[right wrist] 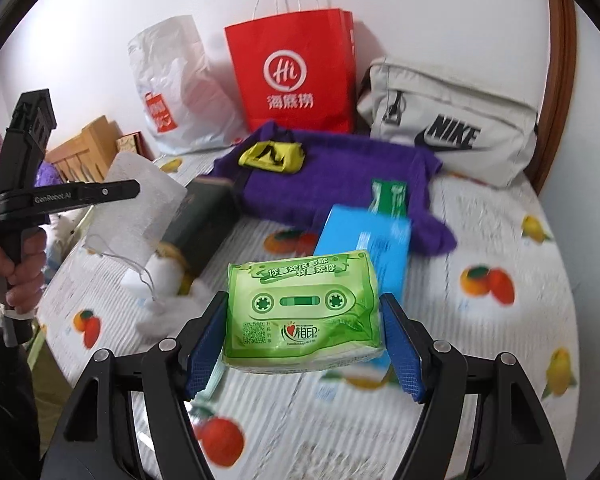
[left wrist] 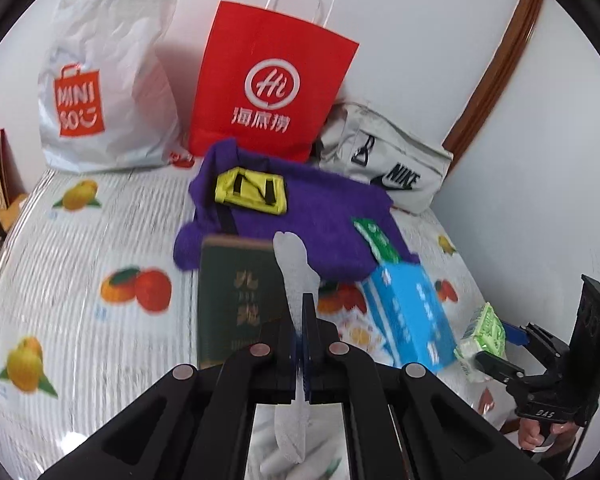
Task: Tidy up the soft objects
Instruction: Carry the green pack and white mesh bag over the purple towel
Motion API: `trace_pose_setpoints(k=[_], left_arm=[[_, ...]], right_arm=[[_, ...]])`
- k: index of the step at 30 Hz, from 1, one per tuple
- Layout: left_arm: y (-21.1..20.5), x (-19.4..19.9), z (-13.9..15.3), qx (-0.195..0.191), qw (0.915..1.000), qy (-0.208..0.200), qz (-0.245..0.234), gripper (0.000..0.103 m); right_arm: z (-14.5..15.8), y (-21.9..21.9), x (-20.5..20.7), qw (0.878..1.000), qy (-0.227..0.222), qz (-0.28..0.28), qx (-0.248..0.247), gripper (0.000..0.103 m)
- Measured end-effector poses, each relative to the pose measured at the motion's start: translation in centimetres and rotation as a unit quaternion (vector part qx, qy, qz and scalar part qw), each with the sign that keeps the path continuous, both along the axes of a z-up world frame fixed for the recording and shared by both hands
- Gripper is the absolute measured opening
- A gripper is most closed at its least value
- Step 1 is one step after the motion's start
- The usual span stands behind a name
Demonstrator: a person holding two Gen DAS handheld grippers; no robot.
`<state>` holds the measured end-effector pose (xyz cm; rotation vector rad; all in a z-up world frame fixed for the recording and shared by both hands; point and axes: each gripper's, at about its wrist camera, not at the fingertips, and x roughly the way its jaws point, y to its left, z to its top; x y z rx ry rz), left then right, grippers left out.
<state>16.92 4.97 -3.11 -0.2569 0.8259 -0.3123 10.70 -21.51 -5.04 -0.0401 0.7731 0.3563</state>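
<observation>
Left wrist: we are pinching one white gauze sheet (left wrist: 290, 268) in left claw (left wrist: 303, 312), pressed together, above bed (left wrist: 80, 240); seeing three bags.
Right wrist: we are clamping one green tissue pack (right wrist: 302, 308) in right claw (right wrist: 304, 340), above bed.

Green tissue pack (right wrist: 302, 312), purple towel (right wrist: 332, 188), red bag (right wrist: 296, 76), white cloth (right wrist: 140, 208) w/ fruit-print sheet (right wrist: 500, 240) (oranges, lemons)

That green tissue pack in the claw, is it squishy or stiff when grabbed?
Probably squishy: the tissue pack is wrapped in soft plastic and its sides look slightly pinched between the right gripper pads. Likely light, as it hangs there without sagging. The glossy wrapper might be a bit slippery.
</observation>
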Motion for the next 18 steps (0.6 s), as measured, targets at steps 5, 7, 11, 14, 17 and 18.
trace_pose_setpoints(k=[5,7,11,14,17,18], left_arm=[[-0.1,3.6,0.6,0.005,0.9999,-0.001,0.009,0.003],[-0.1,5.0,0.6,0.0,1.0,0.001,0.008,0.003],[0.1,6.6,0.8,-0.011,0.9999,0.0,0.011,0.003],[0.3,7.6,0.8,-0.022,0.9997,0.002,0.01,0.003],[0.3,8.7,0.6,-0.023,0.9996,0.005,0.013,0.003],[0.4,9.0,0.5,-0.024,0.9996,0.007,0.013,0.003]], right_arm=[[0.8,-0.1,3.9,1.0,-0.011,-0.009,-0.009,0.073],[1.1,-0.3,4.9,1.0,-0.016,-0.012,-0.011,0.073],[1.6,-0.6,7.6,1.0,-0.022,-0.014,-0.011,0.073],[1.3,-0.7,10.0,1.0,-0.018,-0.015,-0.014,0.073],[0.8,-0.7,12.2,1.0,-0.016,-0.016,-0.022,0.073],[0.7,-0.7,12.9,0.999,-0.015,-0.017,-0.023,0.073]])
